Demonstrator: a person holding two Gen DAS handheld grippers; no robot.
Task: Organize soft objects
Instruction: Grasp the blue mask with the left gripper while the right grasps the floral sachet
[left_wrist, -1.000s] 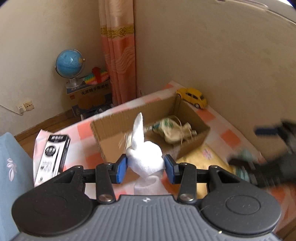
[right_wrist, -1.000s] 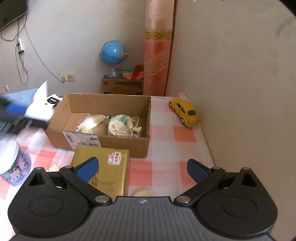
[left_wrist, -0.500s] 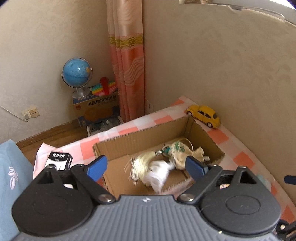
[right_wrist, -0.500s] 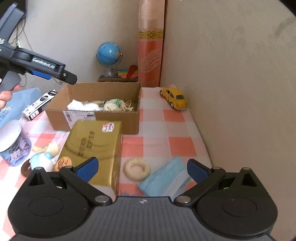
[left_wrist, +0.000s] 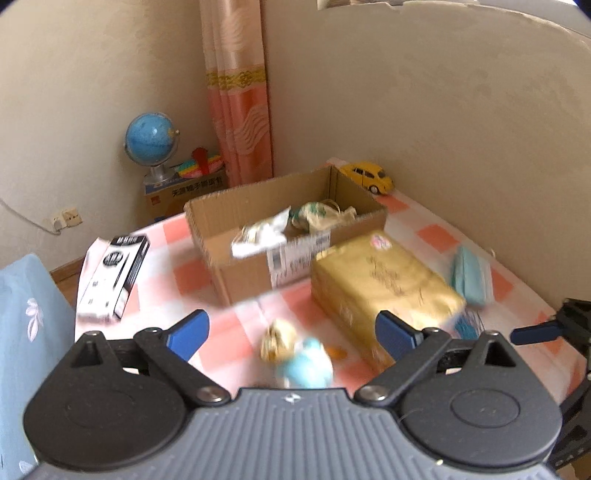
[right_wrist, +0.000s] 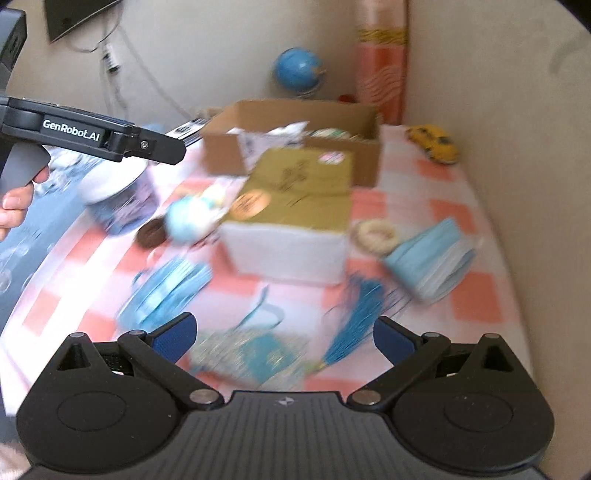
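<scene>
Both grippers (left_wrist: 291, 332) (right_wrist: 284, 334) spread, empty; blue tassel (right_wrist: 351, 325) at lower centre risks slipping through a pinch.

Blue doll (left_wrist: 306, 363) motion-blurred; blue pillow (left_wrist: 26, 332) cut off by left edge.

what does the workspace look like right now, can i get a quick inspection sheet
surface: checked cloth, crowded.
job's things: white cloth in cardboard box; blue doll, blue pouch, tassel outside it.
clutter: gold box, yellow car, black carton.
grippers: left tool open, empty; right tool open, empty.
cables: wall cable.
surroundings: globe, curtain.
</scene>
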